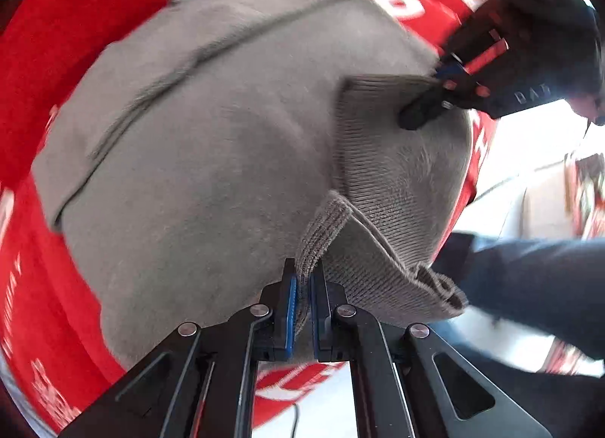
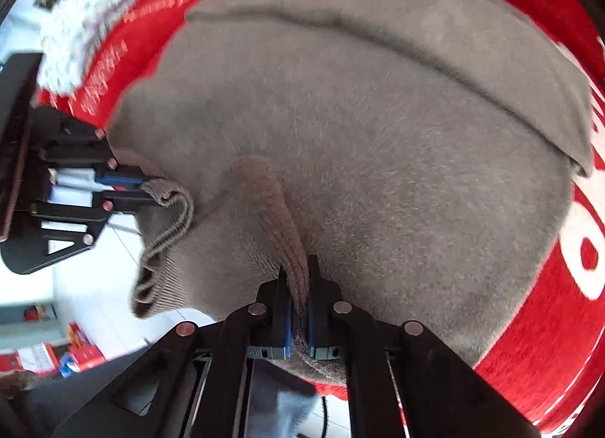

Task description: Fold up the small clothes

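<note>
A home-like room: red printed tablecloth, pale tiled floor, scattered boxes.

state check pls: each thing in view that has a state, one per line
Grey knit garment with ribbed hem: spread on the cloth, one part folded over, hem edge lifted at two spots.
Left gripper: shut on the ribbed hem.
Right gripper: shut on the ribbed hem.
Red cloth with white print: lying flat under the garment.
White fluffy item: lying on the red cloth, untouched.
</note>
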`<act>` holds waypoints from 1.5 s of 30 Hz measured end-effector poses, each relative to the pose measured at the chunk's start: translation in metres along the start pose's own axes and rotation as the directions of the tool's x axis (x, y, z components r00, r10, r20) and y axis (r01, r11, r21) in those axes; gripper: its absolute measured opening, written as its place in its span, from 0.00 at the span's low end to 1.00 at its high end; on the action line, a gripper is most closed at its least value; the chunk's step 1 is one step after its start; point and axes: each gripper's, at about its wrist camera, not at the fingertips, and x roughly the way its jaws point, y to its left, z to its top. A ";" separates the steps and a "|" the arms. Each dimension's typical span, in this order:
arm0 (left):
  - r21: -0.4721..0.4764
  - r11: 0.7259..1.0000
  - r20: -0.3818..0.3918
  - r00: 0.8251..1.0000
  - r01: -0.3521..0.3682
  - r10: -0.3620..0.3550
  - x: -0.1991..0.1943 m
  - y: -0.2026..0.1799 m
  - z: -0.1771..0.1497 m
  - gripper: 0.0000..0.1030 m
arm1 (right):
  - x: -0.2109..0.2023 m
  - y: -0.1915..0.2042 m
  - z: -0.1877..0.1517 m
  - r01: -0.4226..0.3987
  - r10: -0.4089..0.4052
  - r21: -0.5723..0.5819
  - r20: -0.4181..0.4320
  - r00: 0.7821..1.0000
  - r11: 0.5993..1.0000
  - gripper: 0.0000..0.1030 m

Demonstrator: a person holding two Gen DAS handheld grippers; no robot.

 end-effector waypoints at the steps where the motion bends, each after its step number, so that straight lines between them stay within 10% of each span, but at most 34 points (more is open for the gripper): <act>1: -0.040 0.999 0.020 1.000 0.009 -0.008 -0.010 0.006 0.000 0.07 | -0.010 -0.002 0.000 -0.003 0.002 0.013 0.023 1.000 1.000 0.06; 11: -0.450 0.892 0.302 0.948 0.049 0.101 -0.127 0.099 0.017 0.07 | -0.132 -0.034 0.028 0.031 -0.062 0.107 0.299 0.952 0.994 0.06; 17: -0.584 0.812 0.348 0.906 0.010 0.239 -0.128 0.165 0.060 0.07 | -0.175 -0.102 0.083 0.017 -0.102 0.207 0.408 0.907 0.978 0.06; 23: -0.734 0.679 0.263 0.916 -0.014 0.302 -0.068 0.241 0.098 0.07 | -0.140 -0.168 0.146 -0.009 -0.106 0.288 0.381 0.918 0.957 0.06; 34: -0.811 0.563 0.047 0.941 -0.161 0.336 0.022 0.281 0.125 0.07 | -0.036 -0.239 0.196 -0.040 -0.060 0.403 0.234 0.970 0.914 0.07; 38: -0.837 0.487 -0.051 0.921 -0.250 0.386 0.015 0.291 0.120 0.57 | -0.041 -0.248 0.196 -0.025 -0.088 0.437 0.237 0.968 0.899 0.08; 40: -0.850 0.449 -0.069 0.904 -0.275 0.423 0.001 0.295 0.112 0.58 | -0.052 -0.250 0.195 0.028 -0.150 0.459 0.231 0.961 0.888 0.11; 45: -0.839 0.497 -0.008 0.920 -0.220 0.393 -0.034 0.281 0.101 0.58 | -0.088 -0.249 0.182 0.003 -0.154 0.460 0.292 0.944 0.888 0.11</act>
